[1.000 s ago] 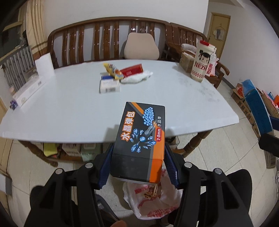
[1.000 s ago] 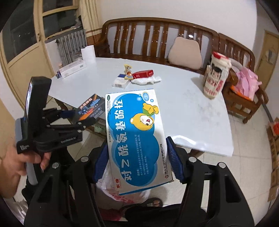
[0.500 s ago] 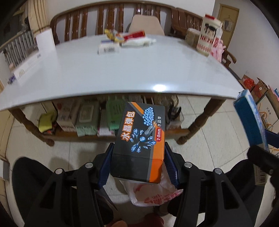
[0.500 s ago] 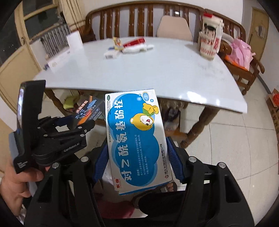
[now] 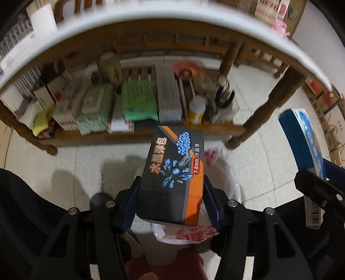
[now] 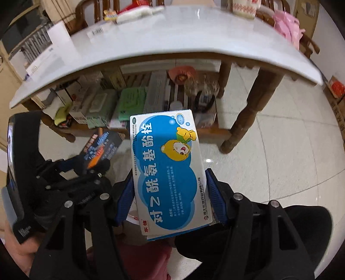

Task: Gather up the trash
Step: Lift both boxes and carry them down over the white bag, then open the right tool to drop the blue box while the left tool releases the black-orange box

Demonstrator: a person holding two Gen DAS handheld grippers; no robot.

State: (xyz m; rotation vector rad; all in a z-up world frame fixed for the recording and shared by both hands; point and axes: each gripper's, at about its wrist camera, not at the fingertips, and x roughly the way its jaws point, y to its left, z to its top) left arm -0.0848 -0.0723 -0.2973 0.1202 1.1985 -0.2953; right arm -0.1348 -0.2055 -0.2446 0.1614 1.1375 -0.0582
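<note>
Table [image 5: 151, 19] arches white above me, its lower shelf [image 5: 133, 131] crammed with packs and bottles. Below my fingers a white plastic bag [image 5: 187, 234] with red print lies on the tiled floor. My right gripper [image 6: 170, 193] clamps a blue-and-white medicine box [image 6: 168, 172] over it. My left gripper [image 5: 170, 198] clamps a black-and-orange box [image 5: 174, 172], just above the bag.
</note>
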